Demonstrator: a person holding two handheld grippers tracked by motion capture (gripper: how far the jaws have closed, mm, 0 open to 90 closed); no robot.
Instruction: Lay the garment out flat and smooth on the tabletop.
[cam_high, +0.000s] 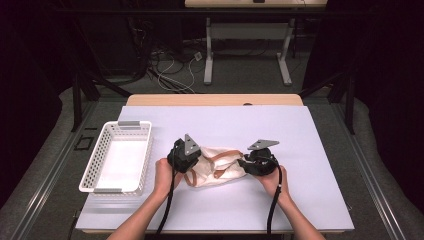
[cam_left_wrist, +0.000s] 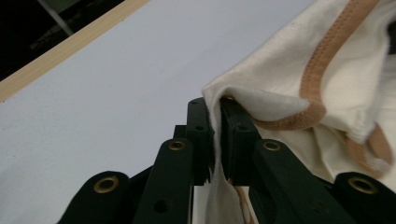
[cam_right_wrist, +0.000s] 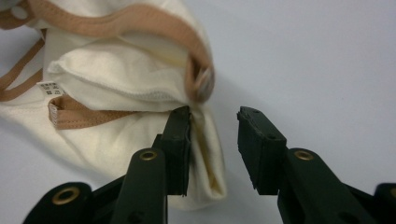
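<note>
Two hand-held grippers work on a cream cotton tote bag with tan webbing straps (cam_high: 216, 167), which lies crumpled near the middle of the pale lavender table mat (cam_high: 300, 150), between the person's hands and to the right of the white perforated plastic basket (cam_high: 118, 156). In the left gripper view, the left gripper (cam_left_wrist: 215, 135) has its black jaws clamped on a doubled fold of the bag's cloth, right at a hemmed edge near where a strap is stitched on. In the right gripper view, the right gripper (cam_right_wrist: 214, 140) has its jaws parted with bare mat showing between them; its left jaw touches or sits just beside the bag's corner, gripping nothing. The bag looks light, limp and soft, so it will probably sag and bunch rather than hold any shape, and one pinch point would let the rest dangle. The cloth seems unlikely to slip or be damaged. Sturdy holds appear to be the seamed rim, the corners and the strap roots.
</note>
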